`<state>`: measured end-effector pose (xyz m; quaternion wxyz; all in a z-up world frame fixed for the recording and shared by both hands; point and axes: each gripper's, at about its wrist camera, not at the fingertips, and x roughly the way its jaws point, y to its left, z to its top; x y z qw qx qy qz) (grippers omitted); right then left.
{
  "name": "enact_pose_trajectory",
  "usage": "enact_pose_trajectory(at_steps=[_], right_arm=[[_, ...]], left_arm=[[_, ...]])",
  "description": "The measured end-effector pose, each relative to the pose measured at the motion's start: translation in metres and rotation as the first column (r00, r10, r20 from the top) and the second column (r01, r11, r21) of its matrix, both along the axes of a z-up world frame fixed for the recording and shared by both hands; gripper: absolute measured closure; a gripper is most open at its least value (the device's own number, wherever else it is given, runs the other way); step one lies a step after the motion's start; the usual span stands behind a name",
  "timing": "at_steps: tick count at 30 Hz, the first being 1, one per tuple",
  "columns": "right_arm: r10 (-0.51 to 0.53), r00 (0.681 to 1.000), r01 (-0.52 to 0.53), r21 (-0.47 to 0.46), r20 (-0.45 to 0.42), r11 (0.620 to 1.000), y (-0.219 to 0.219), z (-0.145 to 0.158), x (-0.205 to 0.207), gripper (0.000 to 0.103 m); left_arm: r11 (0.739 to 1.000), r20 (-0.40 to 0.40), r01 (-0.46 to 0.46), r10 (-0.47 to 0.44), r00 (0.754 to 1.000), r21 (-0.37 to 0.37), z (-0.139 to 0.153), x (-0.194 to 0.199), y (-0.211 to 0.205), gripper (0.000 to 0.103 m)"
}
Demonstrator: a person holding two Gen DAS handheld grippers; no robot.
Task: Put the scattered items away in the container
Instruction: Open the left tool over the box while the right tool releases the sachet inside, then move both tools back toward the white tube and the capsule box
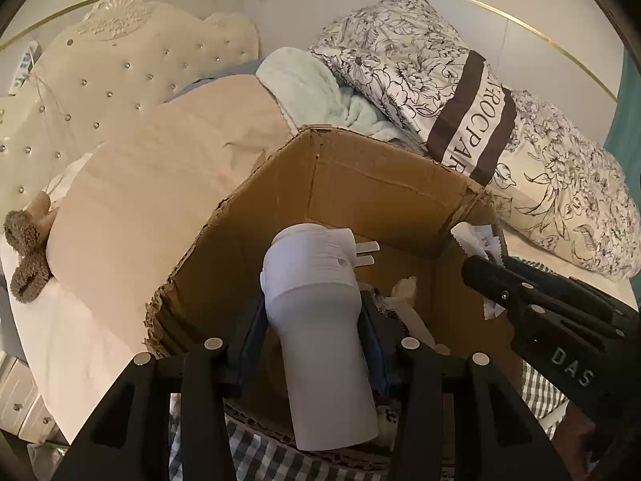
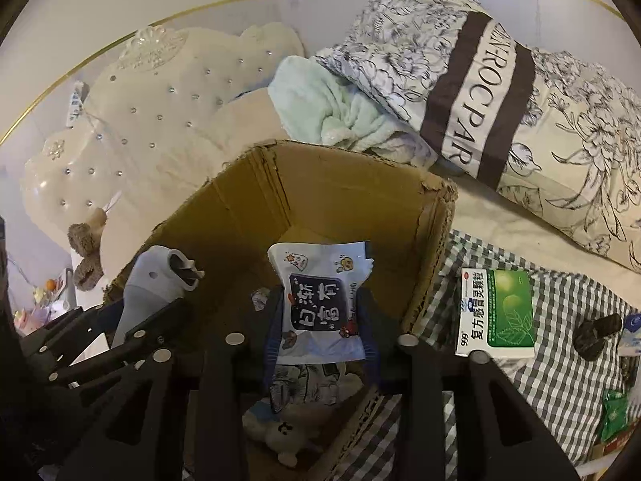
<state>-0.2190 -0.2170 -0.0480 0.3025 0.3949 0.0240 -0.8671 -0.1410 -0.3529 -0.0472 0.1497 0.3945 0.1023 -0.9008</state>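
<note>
We held both grippers over the open cardboard box [image 2: 352, 200] on the bed. In the left gripper [image 1: 316, 312] the grey plug-in device [image 1: 316, 320] lay between the jaws, long axis along the fingers, prongs toward the box's far wall; whether the pads pressed it we could not tell. The right gripper [image 2: 320, 312] carried the white snack packet [image 2: 320, 300] likewise, directly above the box's floor. The green medicine box [image 2: 496, 312] waited outside the box's right wall, nearer our right hand.

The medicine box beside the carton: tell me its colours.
The medicine box is green and white; the right wrist view shows it.
</note>
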Motion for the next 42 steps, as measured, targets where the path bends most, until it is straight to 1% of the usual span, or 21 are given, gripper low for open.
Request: enact_pose_trajectory(at_steps=[1,2,3,5,6,9,13,16,18,21,24,26,28,31,33,35,38,42], right_arm=[[0.003,1.000,-0.003,-0.011,-0.008,1.000,0.001,0.002,0.001,0.033],[-0.013,1.000,0.013,-0.022,-0.022,1.000,0.004,0.005,0.002,0.017],[-0.035,0.999,0.033,-0.035,-0.040,0.999,0.008,0.009,0.003,0.015],[-0.048,0.998,0.045,-0.049,-0.051,0.998,0.013,0.015,0.003,0.015],[-0.048,0.998,0.045,-0.055,-0.048,0.997,0.016,0.017,0.004,0.015],[-0.057,0.997,0.054,-0.066,-0.043,0.996,0.023,0.020,0.005,0.015],[-0.061,0.997,0.058,-0.081,-0.036,0.995,0.035,0.027,0.012,0.015],[-0.071,0.996,0.066,-0.095,-0.047,0.993,0.049,0.037,0.021,0.015],[-0.081,0.995,0.075,-0.102,-0.053,0.992,0.061,0.044,0.028,0.015],[-0.107,0.991,0.098,-0.113,-0.076,0.989,0.088,0.058,0.039,0.015],[-0.166,0.980,0.154,-0.111,-0.109,0.982,0.125,0.071,0.052,0.015],[-0.204,0.970,0.190,-0.114,-0.129,0.975,0.156,0.076,0.064,0.015],[-0.244,0.959,0.230,-0.109,-0.141,0.967,0.190,0.079,0.075,0.015],[-0.315,0.938,0.302,-0.102,-0.146,0.948,0.244,0.080,0.090,0.015],[-0.362,0.921,0.352,-0.091,-0.143,0.931,0.283,0.078,0.099,0.015],[-0.417,0.897,0.411,-0.070,-0.147,0.909,0.319,0.074,0.108,0.015],[-0.481,0.866,0.479,-0.047,-0.137,0.877,0.364,0.067,0.117,0.015],[-0.552,0.825,0.555,-0.016,-0.119,0.832,0.414,0.055,0.129,0.015]], left_arm=[[1.000,0.005,-0.004,0.004,1.000,0.006,0.001,0.000,0.000,0.015],[1.000,0.005,-0.005,0.005,1.000,0.013,0.003,0.001,0.000,0.005],[1.000,-0.011,-0.003,0.003,1.000,0.012,0.005,0.004,0.002,0.000],[1.000,-0.057,-0.010,0.009,0.998,-0.016,0.012,0.012,0.006,0.000],[0.999,-0.065,-0.013,0.011,0.998,-0.033,0.015,0.014,0.008,0.000],[0.999,-0.044,-0.008,0.006,0.999,-0.049,0.019,0.014,0.012,0.000],[1.000,-0.043,-0.023,0.023,0.999,-0.018,0.024,0.022,0.017,0.000],[0.999,-0.046,-0.043,0.043,0.998,0.018,0.031,0.029,0.025,0.000],[0.998,-0.043,-0.039,0.041,0.998,0.039,0.036,0.033,0.033,0.000],[0.999,-0.052,-0.038,0.039,0.998,0.031,0.048,0.043,0.051,0.000],[0.999,-0.093,-0.038,0.039,0.995,0.007,0.066,0.056,0.075,0.000],[1.000,-0.118,-0.020,0.021,0.993,0.006,0.075,0.064,0.092,0.000],[1.000,-0.124,0.008,-0.007,0.992,0.013,0.081,0.069,0.110,0.000],[0.996,-0.124,0.079,-0.074,0.989,0.035,0.085,0.076,0.140,0.000],[0.995,-0.137,0.101,-0.097,0.986,0.025,0.086,0.080,0.161,0.000],[0.991,-0.149,0.134,-0.131,0.980,0.011,0.085,0.082,0.183,0.000],[0.985,-0.157,0.171,-0.171,0.973,-0.010,0.082,0.082,0.213,0.000],[0.977,-0.159,0.213,-0.210,0.965,0.002,0.071,0.081,0.246,0.000]])
